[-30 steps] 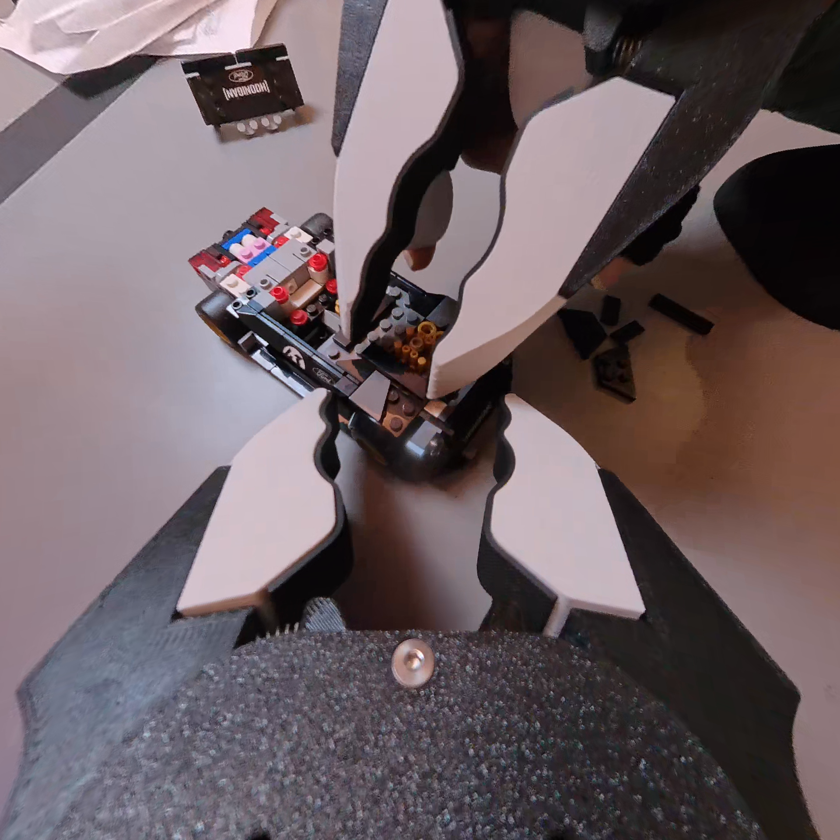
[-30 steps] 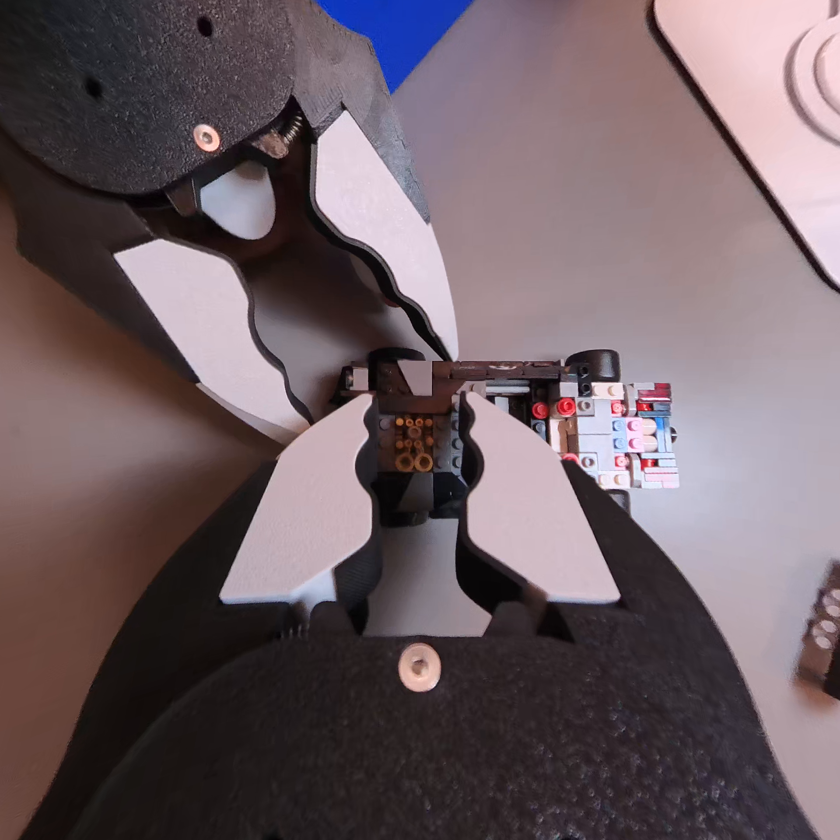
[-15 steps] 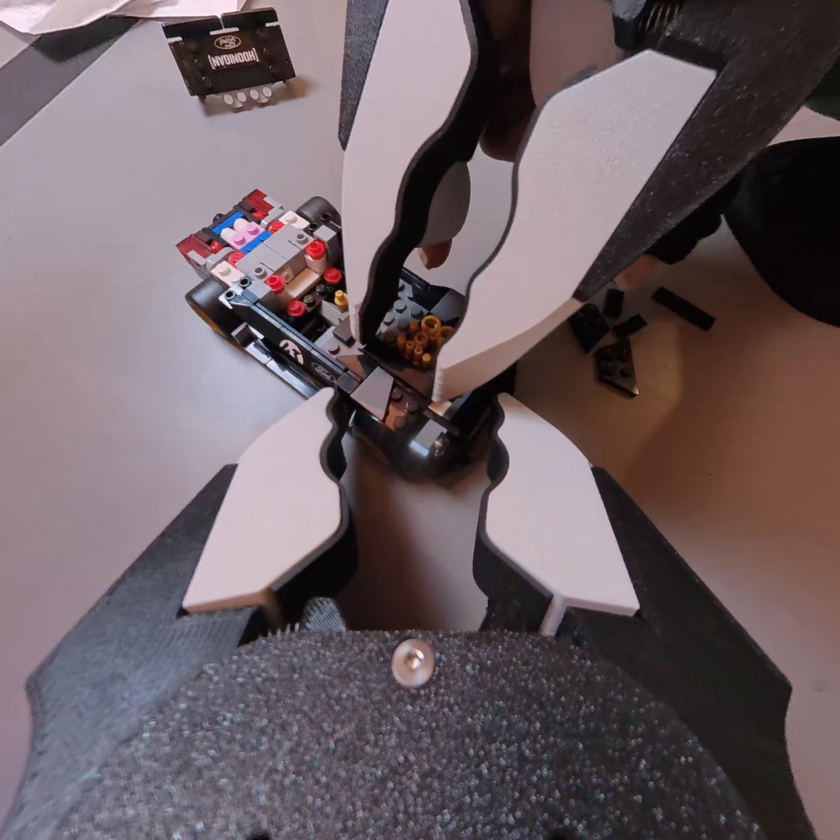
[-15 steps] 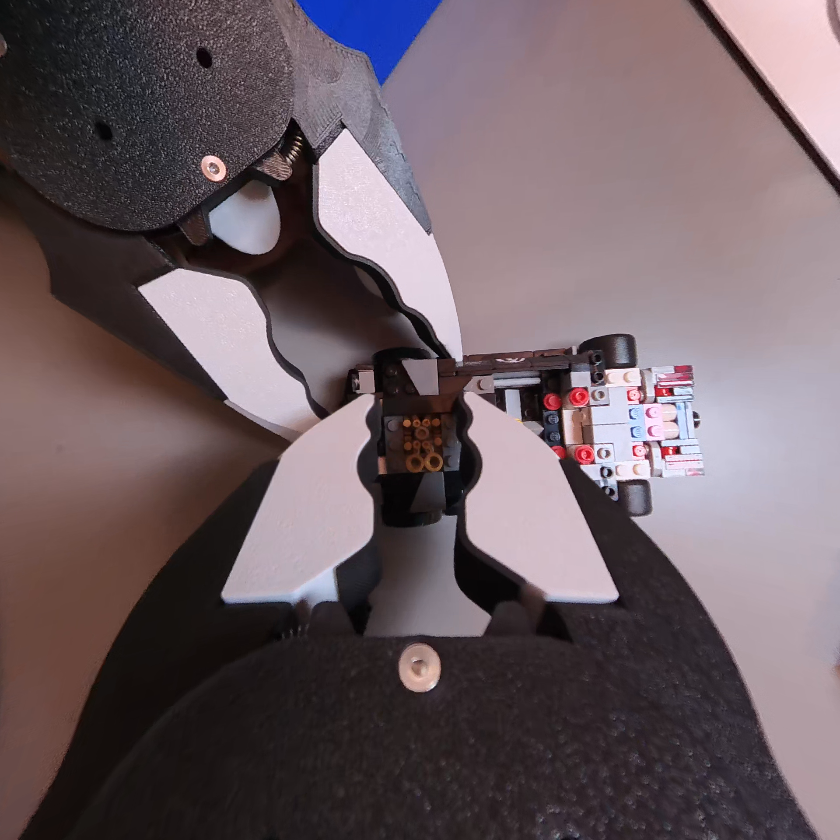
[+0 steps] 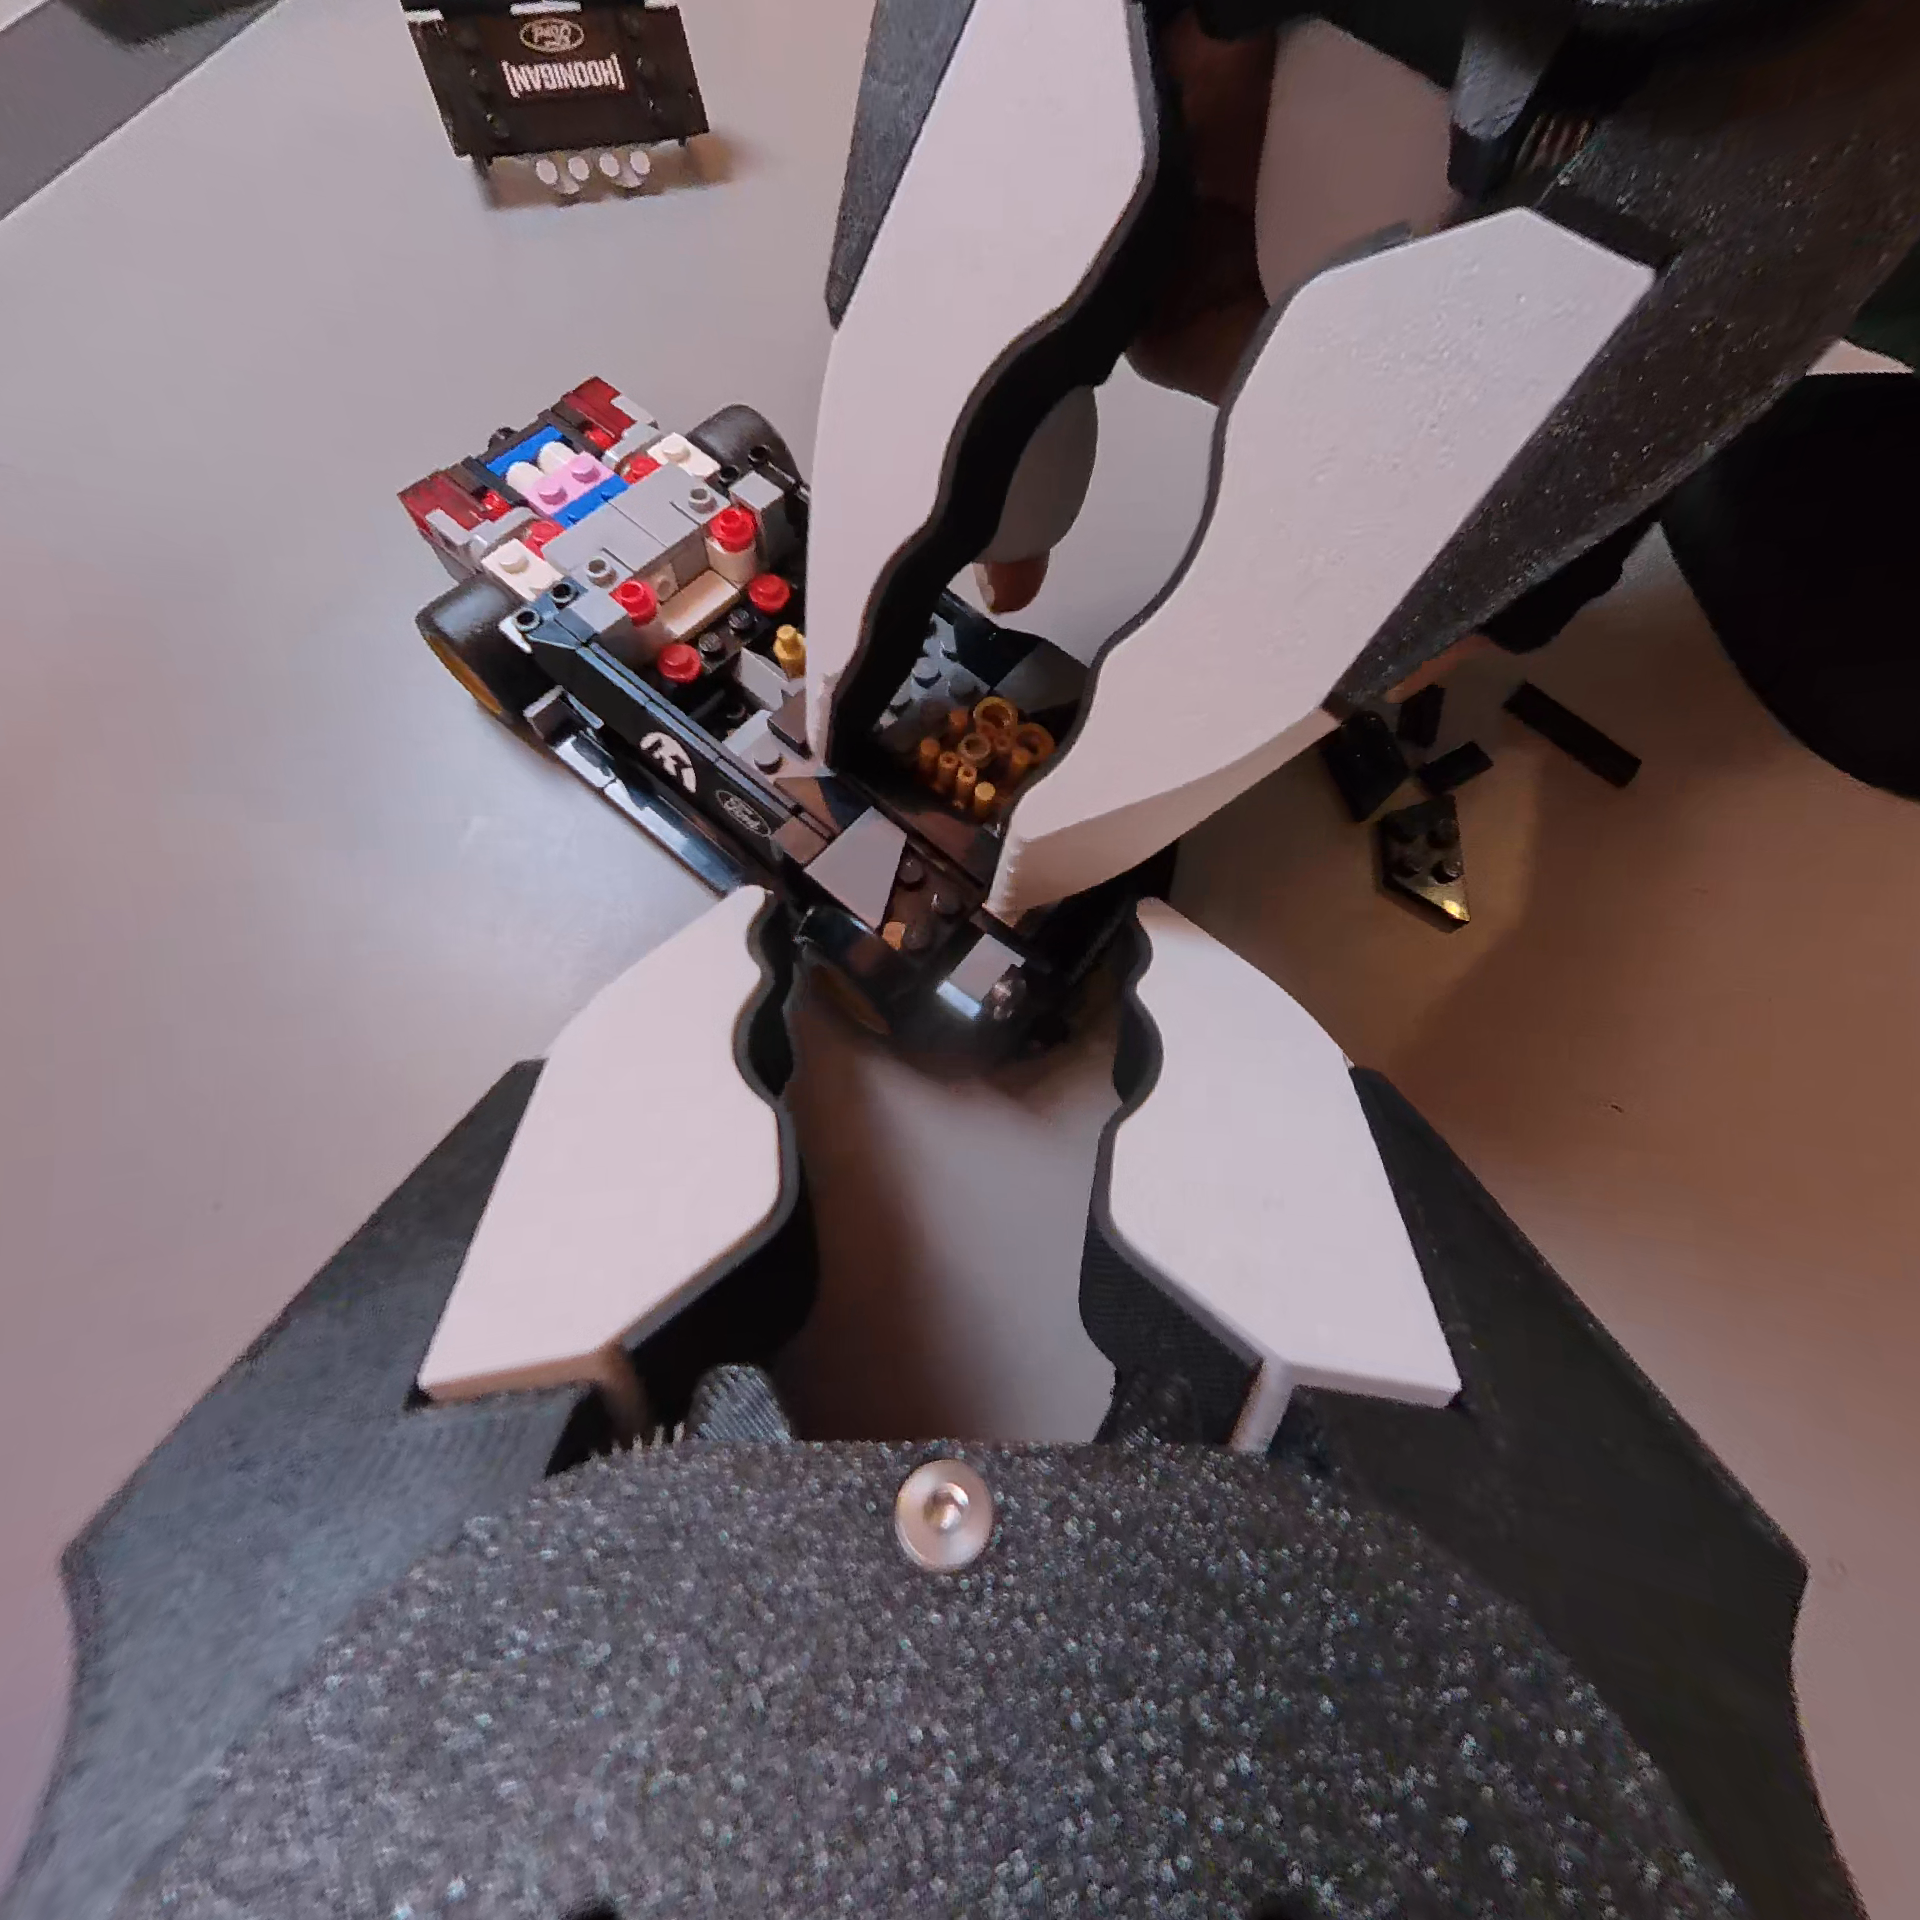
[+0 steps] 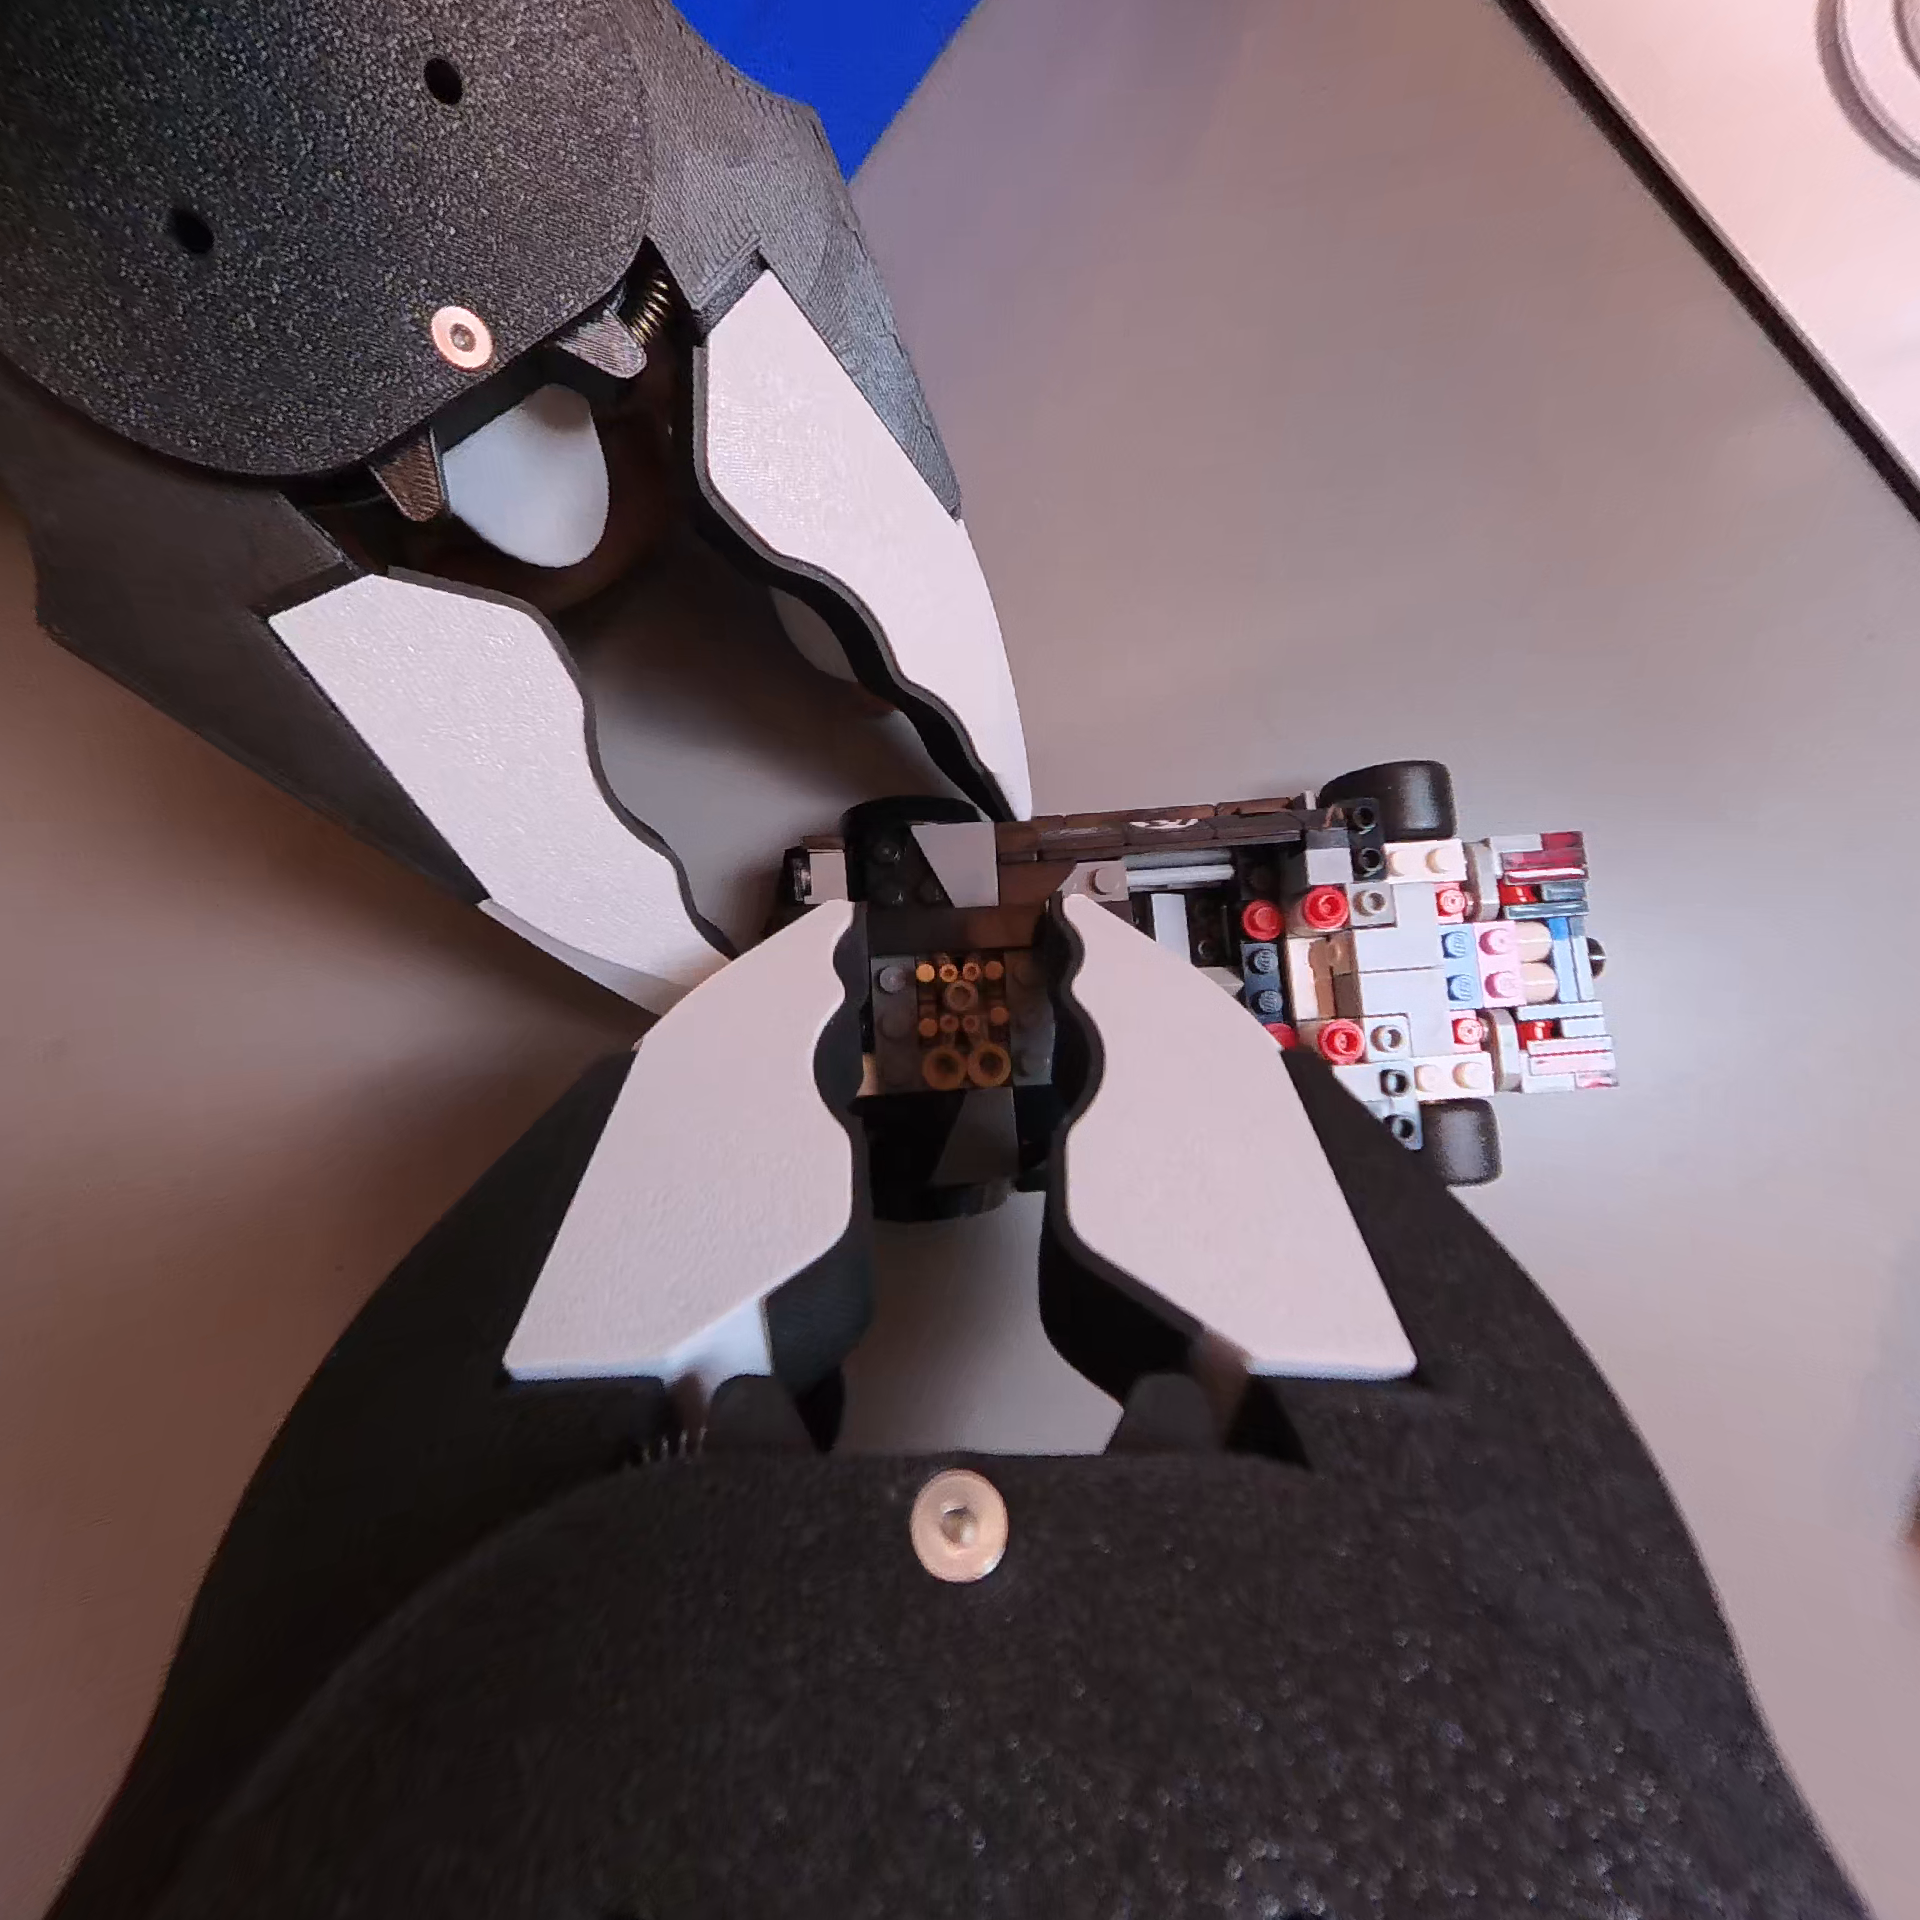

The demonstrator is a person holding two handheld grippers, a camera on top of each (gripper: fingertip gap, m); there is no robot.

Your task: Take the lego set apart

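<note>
while the lego car [image 6: 1195, 956] sits on the grey table [image 6: 1351, 468], the right gripper [image 6: 956, 925] pinches its front block with the gold studs, jaws narrowly parted around it. the left gripper [image 5: 940, 925] is spread at the car's nose, fingertips touching it. only the left wrist view shows loose black pieces [image 5: 1423, 790] and a black printed plate [image 5: 556, 88].

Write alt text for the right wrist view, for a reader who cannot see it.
The right gripper, white-fingered, straddles the front of a partly dismantled black and grey brick car on a grey table. The left gripper meets the same end from the upper left.
</note>
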